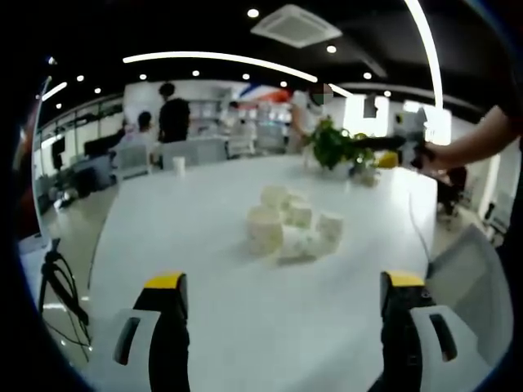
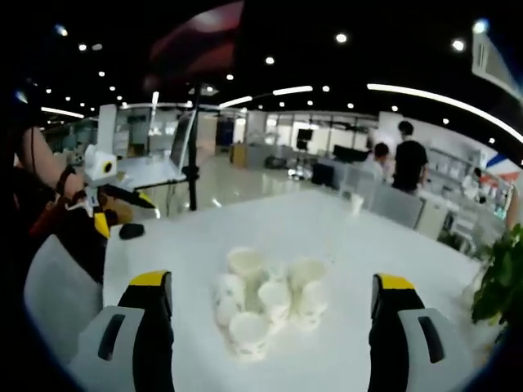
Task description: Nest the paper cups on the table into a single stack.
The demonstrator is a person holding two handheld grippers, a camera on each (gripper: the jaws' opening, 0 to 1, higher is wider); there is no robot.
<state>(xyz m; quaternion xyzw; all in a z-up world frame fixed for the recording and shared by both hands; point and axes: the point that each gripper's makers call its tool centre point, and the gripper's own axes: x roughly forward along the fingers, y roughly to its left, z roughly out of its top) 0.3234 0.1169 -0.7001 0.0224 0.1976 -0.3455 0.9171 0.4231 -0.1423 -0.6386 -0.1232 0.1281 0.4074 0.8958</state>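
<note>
Several white paper cups stand and lie in a loose cluster in the middle of the white table; some are upright, a few lie on their sides. My left gripper is open, short of the cluster, with nothing between its jaws. From the opposite side, the same cups sit just ahead of my open right gripper, also holding nothing. The right gripper appears at the far right, held by an arm. The left gripper appears at the left, in a hand.
A single cup stands apart near the table's far edge. A potted plant sits at the far right of the table. A small black object lies near the table's edge. Chairs and people surround the table.
</note>
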